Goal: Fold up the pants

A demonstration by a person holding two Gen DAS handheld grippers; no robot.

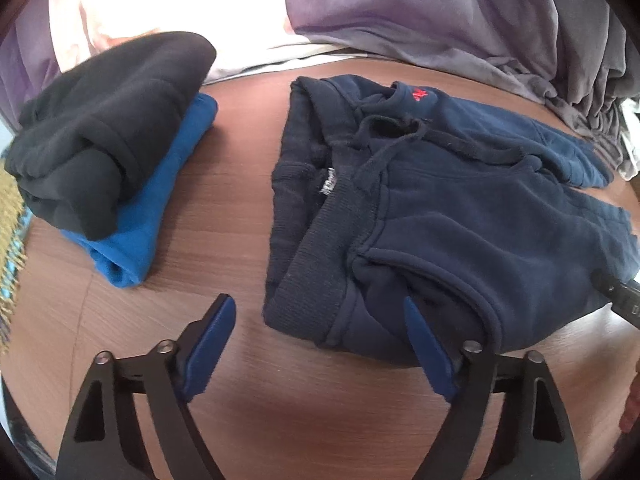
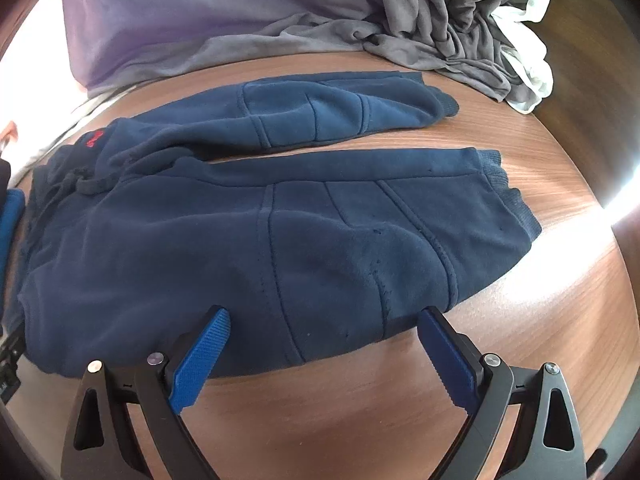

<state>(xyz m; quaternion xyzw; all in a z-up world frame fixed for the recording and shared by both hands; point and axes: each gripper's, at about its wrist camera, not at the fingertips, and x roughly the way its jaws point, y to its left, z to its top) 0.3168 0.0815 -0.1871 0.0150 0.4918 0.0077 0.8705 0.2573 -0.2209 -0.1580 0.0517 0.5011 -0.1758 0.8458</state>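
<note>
Navy sweatpants [image 1: 460, 216] lie flat on the wooden table [image 1: 224, 184], waistband and drawstring to the left, both legs [image 2: 320, 236] stretching right. My left gripper [image 1: 318, 308] hovers open at the near waistband corner; its left pad rests over bare wood, its right pad over the fabric. My right gripper [image 2: 326, 316] stands wide open over the near edge of the front leg, around the knee seams, and neither pad presses on the cloth. The far leg [image 2: 320, 116] lies apart behind, with a strip of table between.
A folded black garment [image 1: 104, 128] sits on a folded blue one [image 1: 160, 200] left of the pants. Crumpled grey cloth [image 2: 440, 24] and a white piece [image 2: 528, 76] pile at the back right. Purple fabric [image 1: 400, 4] runs along the far edge.
</note>
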